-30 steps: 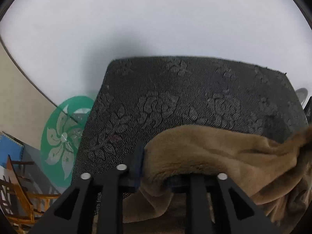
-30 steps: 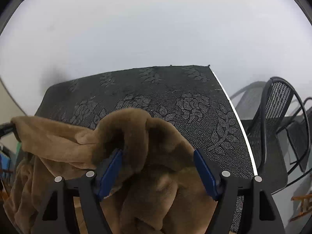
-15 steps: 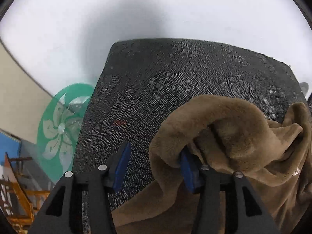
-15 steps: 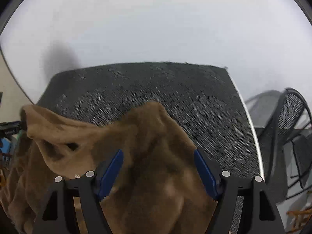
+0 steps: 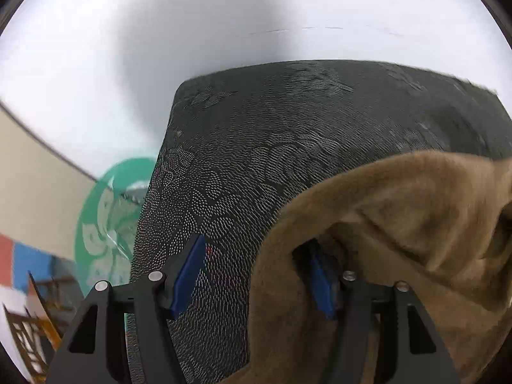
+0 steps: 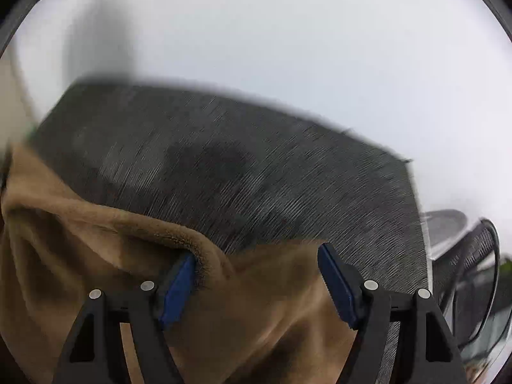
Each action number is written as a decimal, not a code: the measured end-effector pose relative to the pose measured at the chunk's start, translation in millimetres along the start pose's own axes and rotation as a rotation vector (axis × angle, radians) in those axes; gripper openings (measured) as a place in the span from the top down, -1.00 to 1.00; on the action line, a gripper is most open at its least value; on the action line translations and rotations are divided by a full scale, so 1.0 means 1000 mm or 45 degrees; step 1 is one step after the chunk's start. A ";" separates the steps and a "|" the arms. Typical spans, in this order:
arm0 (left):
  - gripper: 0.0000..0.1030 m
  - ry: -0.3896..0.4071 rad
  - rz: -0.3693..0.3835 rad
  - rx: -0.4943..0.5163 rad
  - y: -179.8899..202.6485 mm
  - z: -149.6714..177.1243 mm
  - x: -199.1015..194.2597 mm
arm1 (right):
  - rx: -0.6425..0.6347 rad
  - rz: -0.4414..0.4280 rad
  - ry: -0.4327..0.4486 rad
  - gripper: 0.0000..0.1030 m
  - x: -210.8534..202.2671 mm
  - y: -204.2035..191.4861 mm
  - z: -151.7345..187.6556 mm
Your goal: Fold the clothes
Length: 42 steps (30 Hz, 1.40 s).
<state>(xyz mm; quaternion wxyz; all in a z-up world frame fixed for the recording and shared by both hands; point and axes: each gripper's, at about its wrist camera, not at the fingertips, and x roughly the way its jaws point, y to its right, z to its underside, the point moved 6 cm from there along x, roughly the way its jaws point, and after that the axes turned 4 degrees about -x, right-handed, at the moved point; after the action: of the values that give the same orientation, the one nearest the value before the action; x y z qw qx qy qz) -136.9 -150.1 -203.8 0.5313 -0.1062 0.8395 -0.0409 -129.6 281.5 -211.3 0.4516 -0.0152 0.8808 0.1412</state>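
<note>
Loosely bunched brown fleece garment (image 5: 400, 217) on dark patterned table (image 5: 256, 160), both hand-held grippers released.

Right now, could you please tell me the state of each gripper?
Left gripper: open, jaws just opened; the brown fleece garment drapes over one jaw, unclamped.
Right gripper: open, fleece lying loose between its jaws.

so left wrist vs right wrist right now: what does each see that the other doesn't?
Left wrist only: a green round floral emblem and red and blue blocks off the table's side.

Right wrist only: a black mesh chair beyond the table edge, badly blurred.

Both: the dark floral tablecloth and the brown fleece garment, draped over one finger of the open left gripper and of the open right gripper.
</note>
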 end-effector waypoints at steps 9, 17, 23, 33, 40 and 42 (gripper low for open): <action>-0.29 -0.043 -0.033 0.063 0.013 -0.007 0.026 | 0.076 -0.415 -0.100 -0.49 0.018 -0.021 -0.021; -0.30 -0.018 0.034 -0.050 -0.004 -0.009 0.022 | 0.070 -0.281 -0.100 -0.49 0.011 -0.007 0.004; -0.42 -0.018 0.038 -0.025 -0.012 -0.009 0.028 | 0.074 -0.272 -0.151 -0.49 0.015 0.020 0.028; -0.98 -0.055 -0.013 -0.105 -0.026 -0.011 0.052 | 0.105 -0.242 -0.253 -0.49 0.015 0.048 0.074; -1.00 -0.057 0.005 -0.126 -0.029 -0.011 0.051 | 0.384 -0.317 -0.258 -0.49 -0.019 0.082 0.123; -1.00 -0.011 -0.004 -0.030 -0.018 -0.013 0.043 | 0.392 -0.334 -0.203 -0.49 -0.033 0.083 0.120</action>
<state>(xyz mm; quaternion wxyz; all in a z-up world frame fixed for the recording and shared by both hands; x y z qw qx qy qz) -163.8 -178.2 -233.0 0.5335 -0.1140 0.8375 -0.0313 -28.1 389.6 -232.0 0.5313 -0.0492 0.8440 -0.0544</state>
